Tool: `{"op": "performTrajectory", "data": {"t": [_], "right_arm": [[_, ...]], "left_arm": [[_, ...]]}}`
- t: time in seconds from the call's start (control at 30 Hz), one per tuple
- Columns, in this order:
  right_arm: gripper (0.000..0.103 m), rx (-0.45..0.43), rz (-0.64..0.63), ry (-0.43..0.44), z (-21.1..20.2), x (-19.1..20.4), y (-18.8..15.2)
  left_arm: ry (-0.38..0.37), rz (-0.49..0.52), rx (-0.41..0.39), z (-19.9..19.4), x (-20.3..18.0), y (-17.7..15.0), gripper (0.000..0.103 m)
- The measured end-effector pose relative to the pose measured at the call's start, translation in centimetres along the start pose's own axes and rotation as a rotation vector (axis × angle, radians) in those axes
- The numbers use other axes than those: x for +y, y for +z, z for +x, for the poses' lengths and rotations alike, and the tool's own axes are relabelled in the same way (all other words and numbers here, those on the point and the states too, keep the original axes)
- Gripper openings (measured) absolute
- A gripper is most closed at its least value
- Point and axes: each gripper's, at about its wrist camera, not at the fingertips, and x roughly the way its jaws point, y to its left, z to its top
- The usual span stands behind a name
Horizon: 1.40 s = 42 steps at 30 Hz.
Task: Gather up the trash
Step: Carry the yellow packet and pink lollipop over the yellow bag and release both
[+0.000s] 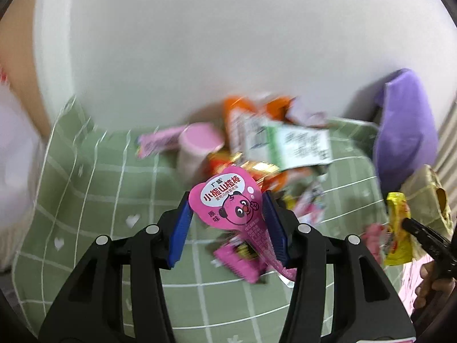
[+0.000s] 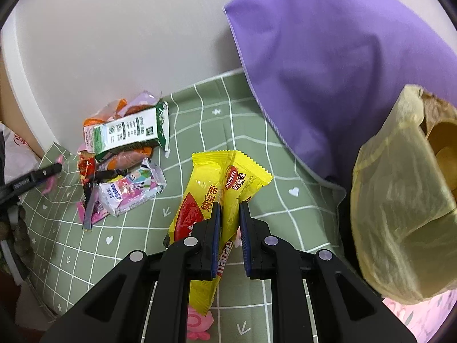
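While both hands were loaded, the left hand-held gripper (image 1: 227,208) had the pink bear-print wrapper (image 1: 225,204) sitting between its blue pads (image 1: 182,225). The jaws stood fairly wide, and the frame was blurred, so whether the pads actually pinched the foil I could not tell; the wrapper's narrow tail ran down along the right pad. It was thin film, near weightless, floppy and slick. Judgement: pinch the flat heart-shaped head, not the tail.

Farther on, the trash pile (image 2: 122,154) lay on the green checked cloth (image 2: 257,154) against the white wall: a flattened green-and-white carton (image 2: 130,133) on top of orange packets, with a pink-and-white snack bag (image 2: 131,193) on its near side. The carton looked like the only stiff piece, best taken by an edge. The rest were crinkly films that should crush and slide, so a gathered fold would hold better.

To the right, the right hand-held gripper (image 2: 230,213) was closed narrow on the yellow wafer wrapper (image 2: 217,200), gripped along a lengthwise crease with both ends hanging free. It looked light and empty, and likely to slip if held loosely.

At far right were a purple cloth (image 2: 328,57) and a yellowish bag (image 2: 400,208) lining a bin, probably the drop point.
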Motion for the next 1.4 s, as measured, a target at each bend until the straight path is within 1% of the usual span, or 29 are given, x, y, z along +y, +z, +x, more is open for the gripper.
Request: {"op": "performTrajectory", "data": {"t": [0.17, 0.23, 0.3, 0.4, 0.57, 0.63, 0.73, 0.8, 0.9, 1.07, 1.23, 1.4], "right_arm": [[0.014, -0.056, -0.017, -0.032, -2.3, -0.1, 0.5], [0.014, -0.083, -0.019, -0.054, -3.6, -0.5, 0.7], [0.014, -0.107, -0.013, -0.075, -4.8, -1.1, 0.8], [0.014, -0.156, 0.013, -0.118, -7.4, -2.6, 1.1], [0.014, -0.250, 0.046, -0.221, -12.5, -5.8, 2.1], [0.014, -0.290, 0.052, -0.277, -14.7, -7.3, 2.7], [0.014, -0.334, 0.071, -0.337, -17.2, -9.2, 3.2], [0.014, -0.358, 0.083, -0.381, -18.8, -10.6, 3.3], [0.014, -0.378, 0.110, -0.432, -20.5, -12.8, 3.1], [0.014, -0.393, 0.166, -0.490, -22.0, -16.2, 2.3], [0.014, -0.386, 0.208, -0.496, -22.0, -18.5, 1.7], [0.014, -0.357, 0.213, -0.479, -21.1, -19.8, 1.5]], "left_arm": [[-0.079, 0.111, -0.065, -2.2, -4.4, 2.5, 0.047], [-0.124, 0.162, -0.084, -2.1, -7.4, 3.4, 0.047], [-0.164, 0.202, -0.097, -2.1, -9.5, 4.1, 0.047], [-0.244, 0.267, -0.115, -2.2, -13.4, 5.1, 0.047], [-0.400, 0.393, -0.144, -2.5, -21.2, 6.3, 0.047], [-0.453, 0.425, -0.153, -2.8, -23.7, 6.6, 0.047], [-0.541, 0.484, -0.170, -3.4, -28.4, 7.2, 0.047], [-0.586, 0.507, -0.172, -3.7, -30.7, 7.3, 0.047], [-0.638, 0.537, -0.168, -3.8, -33.7, 7.2, 0.047], [-0.704, 0.562, -0.146, -3.5, -36.8, 7.1, 0.047], [-0.746, 0.571, -0.092, -1.7, -38.9, 7.0, 0.047], [-0.761, 0.574, -0.035, -0.1, -40.9, 6.1, 0.047]]}}
